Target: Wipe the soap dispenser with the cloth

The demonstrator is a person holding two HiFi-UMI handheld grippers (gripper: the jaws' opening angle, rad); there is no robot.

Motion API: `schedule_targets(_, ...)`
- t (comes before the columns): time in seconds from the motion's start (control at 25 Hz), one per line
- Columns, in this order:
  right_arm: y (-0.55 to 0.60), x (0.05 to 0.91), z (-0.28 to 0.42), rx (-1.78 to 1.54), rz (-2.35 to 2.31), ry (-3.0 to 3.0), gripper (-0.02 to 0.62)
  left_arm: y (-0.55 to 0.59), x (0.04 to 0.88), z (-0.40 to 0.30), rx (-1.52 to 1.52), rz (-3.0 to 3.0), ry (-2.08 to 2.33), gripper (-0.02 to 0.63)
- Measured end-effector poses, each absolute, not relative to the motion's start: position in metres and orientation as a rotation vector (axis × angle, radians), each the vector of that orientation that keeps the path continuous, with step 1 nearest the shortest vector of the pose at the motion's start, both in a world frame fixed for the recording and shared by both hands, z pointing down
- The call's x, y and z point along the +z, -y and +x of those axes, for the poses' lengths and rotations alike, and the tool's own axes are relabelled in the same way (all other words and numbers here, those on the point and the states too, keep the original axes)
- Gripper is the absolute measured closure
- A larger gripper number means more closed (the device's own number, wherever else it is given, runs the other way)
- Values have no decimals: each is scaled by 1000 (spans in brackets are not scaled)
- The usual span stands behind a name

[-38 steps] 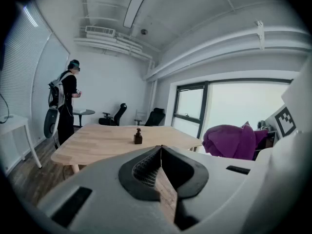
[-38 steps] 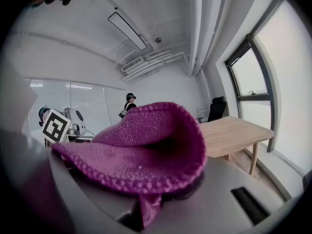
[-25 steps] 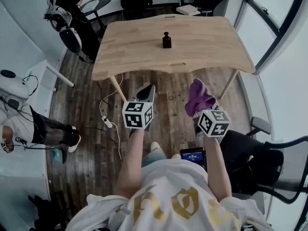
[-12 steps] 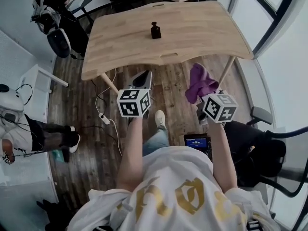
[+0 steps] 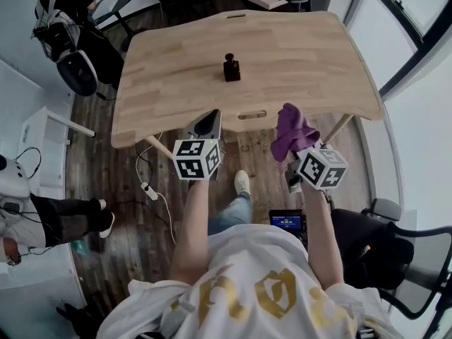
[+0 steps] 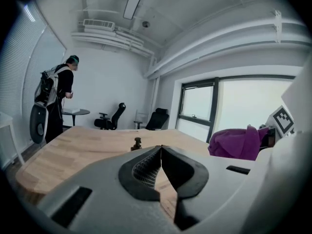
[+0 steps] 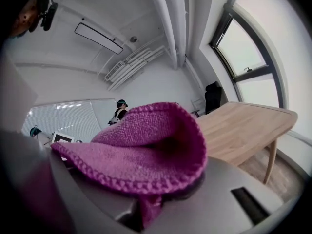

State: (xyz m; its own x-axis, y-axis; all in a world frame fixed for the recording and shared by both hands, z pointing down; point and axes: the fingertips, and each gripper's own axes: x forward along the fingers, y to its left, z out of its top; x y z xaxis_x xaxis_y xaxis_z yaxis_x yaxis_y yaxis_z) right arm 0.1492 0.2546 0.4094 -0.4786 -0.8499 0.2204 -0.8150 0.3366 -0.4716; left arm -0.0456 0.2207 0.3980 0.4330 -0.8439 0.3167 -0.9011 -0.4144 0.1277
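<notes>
- Standing at the far left beyond the tabletop [image 5: 318,55], a person [image 6: 57,94] wears a backpack. The left gripper view shows this figure upright, the head view only from above.
- The left hand-held gripper [image 6: 161,149] is at the tabletop's near edge. Its own view shows the dark pads pressed together at the tips with nothing between them.
- A small dark soap dispenser [image 5: 231,68] stands upright near the middle of the tabletop, well apart from both grippers. The left gripper view shows it just above the closed tips.
- The right hand-held gripper [image 7: 148,212] pinches the purple cloth [image 5: 292,129]. The cloth looks like a bunched lump in the head view, but the right gripper view shows a knitted fold flopped over the jaws.
</notes>
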Motion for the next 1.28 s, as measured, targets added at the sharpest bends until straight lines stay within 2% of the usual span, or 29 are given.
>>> schedule_targets(0.24, -130, 413, 133, -851, -1593, -2507, 552, -92, 415, -70, 311, 2364, 1483, 597)
schedule_targets(0.48, -37, 441, 102, -922, -1615, -2539, 552, -10, 446, -92, 306, 2337, 1429, 597)
schedule_targets(1.28, 45, 436, 84, -914, -1650, -2589, 552, 70, 446, -98, 248, 2397, 1357, 596)
